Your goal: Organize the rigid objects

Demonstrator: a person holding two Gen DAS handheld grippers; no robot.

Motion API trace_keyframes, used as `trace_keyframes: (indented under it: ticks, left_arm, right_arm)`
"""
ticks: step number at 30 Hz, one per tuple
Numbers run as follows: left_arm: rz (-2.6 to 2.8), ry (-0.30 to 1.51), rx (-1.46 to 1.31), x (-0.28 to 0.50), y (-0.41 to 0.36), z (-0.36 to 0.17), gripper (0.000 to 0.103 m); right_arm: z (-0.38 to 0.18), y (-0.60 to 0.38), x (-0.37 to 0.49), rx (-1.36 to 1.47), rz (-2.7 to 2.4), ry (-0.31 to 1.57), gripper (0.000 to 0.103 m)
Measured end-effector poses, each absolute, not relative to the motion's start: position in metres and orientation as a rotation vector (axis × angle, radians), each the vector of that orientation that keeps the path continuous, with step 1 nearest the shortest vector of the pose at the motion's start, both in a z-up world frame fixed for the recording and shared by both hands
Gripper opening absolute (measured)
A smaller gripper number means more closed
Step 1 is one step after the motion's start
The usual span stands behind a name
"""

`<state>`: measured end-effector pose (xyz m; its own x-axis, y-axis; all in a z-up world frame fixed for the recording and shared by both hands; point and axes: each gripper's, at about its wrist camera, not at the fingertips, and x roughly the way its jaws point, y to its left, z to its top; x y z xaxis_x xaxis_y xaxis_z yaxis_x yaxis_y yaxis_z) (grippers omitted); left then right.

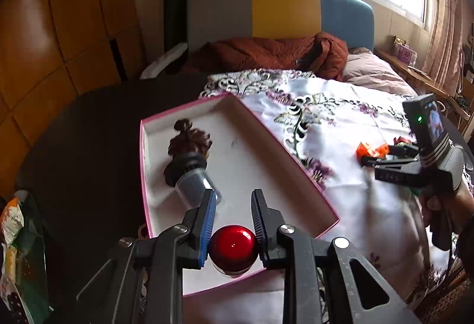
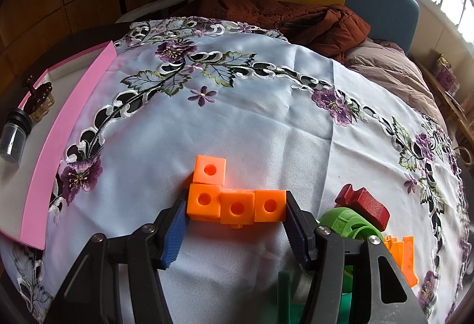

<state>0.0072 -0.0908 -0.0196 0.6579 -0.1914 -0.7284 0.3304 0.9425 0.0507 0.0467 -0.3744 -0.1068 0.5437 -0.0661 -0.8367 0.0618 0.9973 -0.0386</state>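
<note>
Holding a glossy red ball-shaped object (image 1: 232, 247) between its fingers, the left gripper (image 1: 232, 215) hangs over the near corner of the shallow pink-edged white cardboard box (image 1: 296, 172); the fingers are closed partway, pressed on both sides of the ball. Farther in, a small clear jar with a black ribbed lid (image 1: 194, 180) and a dark brown carved figure (image 1: 188, 138) already lie in the box.

The right gripper (image 2: 235, 223) brackets a row of joined orange plastic cubes (image 2: 237, 202) on the floral embroidered cloth (image 2: 266, 122) over the worktop; its fingers sit wide, touching the row's two ends, though whether they grip firmly I cannot tell. A green plastic ring piece (image 2: 346, 223) and a dark red wooden block (image 2: 367, 205) lie just right.

Judging by this, sorting is midway: the ball wants releasing low into the box, then the cubes need a firm squeeze, lift and carry leftward.
</note>
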Motion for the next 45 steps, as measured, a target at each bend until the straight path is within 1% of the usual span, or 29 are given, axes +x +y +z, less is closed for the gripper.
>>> trace_keyframes:
  ticks: [8,13,19,20,21,22,24,30,37,45]
  left_arm:
    - [-0.244,0.933,0.079,0.029,-0.046,-0.057,0.024]
    - [-0.229,0.923,0.084,0.054,-0.046,-0.066,0.024]
    - [-0.203,1.005,0.027,0.093,-0.040,-0.089,0.026]
    - [-0.195,0.999,0.021,0.095,-0.038,-0.088,0.028]
    - [-0.193,0.991,0.009,0.094,-0.036,-0.085,0.036]
    - [-0.199,0.983,-0.006,0.093,-0.034,-0.083,0.040]
    - [-0.205,0.970,-0.021,0.090,-0.030,-0.079,0.043]
    - [-0.192,0.942,-0.083,0.075,-0.014,-0.064,0.043]
    - [-0.158,0.862,-0.082,0.053,-0.005,-0.040,0.043]
    - [-0.135,0.860,-0.058,0.043,-0.003,-0.031,0.043]
  right_arm:
    - [-0.107,-0.376,0.048,-0.006,-0.077,0.993,0.060]
    - [-0.107,-0.376,0.050,-0.006,-0.077,0.993,0.060]
    - [-0.107,-0.375,0.050,-0.006,-0.077,0.993,0.060]
    - [-0.107,-0.375,0.050,-0.007,-0.078,0.992,0.060]
    - [-0.107,-0.375,0.051,-0.007,-0.078,0.992,0.060]
    - [-0.107,-0.375,0.051,-0.007,-0.079,0.991,0.060]
    - [-0.107,-0.376,0.052,-0.006,-0.080,0.991,0.060]
    - [-0.107,-0.374,0.053,-0.013,-0.085,0.990,0.060]
    - [-0.102,-0.372,0.053,-0.035,-0.093,0.977,0.060]
    - [-0.058,-0.345,0.045,0.022,0.003,0.885,0.060]
